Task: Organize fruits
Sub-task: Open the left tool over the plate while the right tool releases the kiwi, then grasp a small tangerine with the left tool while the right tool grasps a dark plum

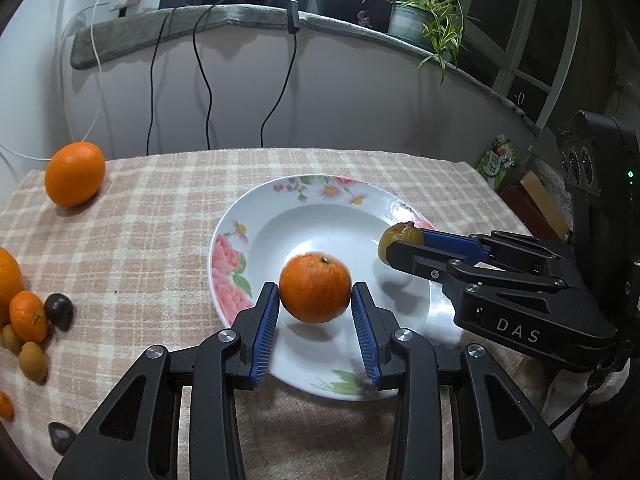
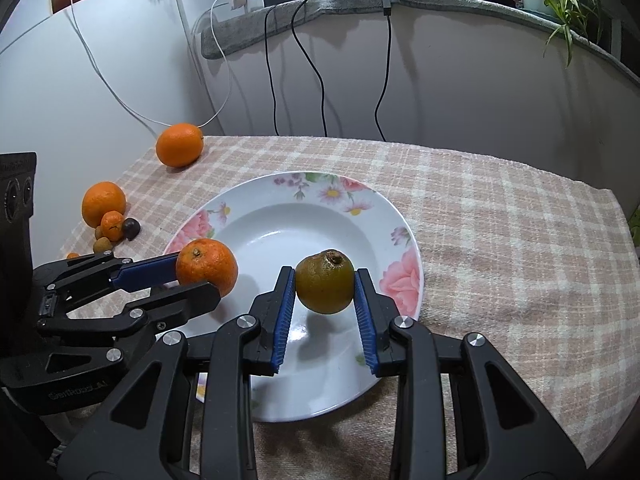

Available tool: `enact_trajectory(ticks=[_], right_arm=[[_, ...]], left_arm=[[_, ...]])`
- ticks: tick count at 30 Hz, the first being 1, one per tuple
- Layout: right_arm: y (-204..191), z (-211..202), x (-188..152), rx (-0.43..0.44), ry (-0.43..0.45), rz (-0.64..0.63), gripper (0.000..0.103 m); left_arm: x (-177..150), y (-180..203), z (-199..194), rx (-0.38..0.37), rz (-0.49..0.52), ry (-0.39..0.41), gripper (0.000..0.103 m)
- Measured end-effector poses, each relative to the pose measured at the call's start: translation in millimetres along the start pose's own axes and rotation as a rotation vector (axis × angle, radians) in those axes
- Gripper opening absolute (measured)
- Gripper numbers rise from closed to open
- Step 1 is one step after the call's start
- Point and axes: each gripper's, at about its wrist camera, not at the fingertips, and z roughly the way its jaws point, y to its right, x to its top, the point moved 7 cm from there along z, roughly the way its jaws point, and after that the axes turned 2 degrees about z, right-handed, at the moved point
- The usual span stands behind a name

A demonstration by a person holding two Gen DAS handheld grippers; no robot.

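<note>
A white floral plate sits mid-table on the checked cloth. My left gripper is shut on an orange tangerine and holds it above the plate's near left part. My right gripper is shut on a brownish-green fruit and holds it above the plate's right side. Both fruits hang clear of the plate, with shadows under them.
A large orange lies at the table's far left. A cluster of an orange, a small tangerine, dark fruits and small brownish fruits lies at the left edge. Cables hang on the wall behind.
</note>
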Motion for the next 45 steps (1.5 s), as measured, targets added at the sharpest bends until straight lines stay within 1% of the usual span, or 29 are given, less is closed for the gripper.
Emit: enact_trajectory(ticks=[2, 3, 4, 5, 7, 9, 10, 11, 13, 21, 30, 37, 45], right_arm=[[0, 0, 0, -0.002, 0.0, 0.002, 0.033], [0, 0, 0, -0.004, 0.001, 0.003, 0.034], [1, -1, 0, -0.009, 0.003, 0.004, 0.04], [1, -2, 1, -0.012, 0.009, 0.005, 0.05], [2, -7, 3, -0.019, 0.03, 0.006, 0.058], [2, -10, 4, -0.021, 0.039, 0.003, 0.061], [1, -11, 5, -0.022, 0.043, 0.002, 0.065], [1, -13, 6, -0.026, 0.049, 0.001, 0.071], [1, -16, 7, -0.03, 0.057, -0.002, 0.075], [-7, -24, 11, -0.034, 0.073, -0.005, 0.077], [-28, -31, 16, 0.015, 0.092, -0.022, 0.077], [-58, -32, 18, 0.077, 0.097, -0.061, 0.077], [-102, -24, 16, 0.156, 0.08, -0.132, 0.077]], left_arm=[[2, 1, -2, 0.001, 0.004, 0.008, 0.037], [3, 1, -4, 0.005, 0.006, 0.011, 0.042], [3, 0, -5, 0.009, 0.008, 0.014, 0.043], [4, 0, -6, 0.011, 0.011, 0.016, 0.043], [3, 0, -8, 0.014, 0.011, 0.019, 0.043], [3, -1, -9, 0.013, 0.009, 0.019, 0.043], [2, -1, -9, 0.014, 0.009, 0.019, 0.044], [2, -1, -10, 0.016, 0.01, 0.02, 0.046], [1, 0, -12, 0.02, 0.014, 0.022, 0.047], [-3, -3, -24, 0.039, 0.02, 0.042, 0.049], [-8, -19, -47, 0.081, 0.002, 0.076, 0.049], [-20, -53, -73, 0.149, -0.052, 0.098, 0.049], [-43, -112, -102, 0.255, -0.16, 0.101, 0.049]])
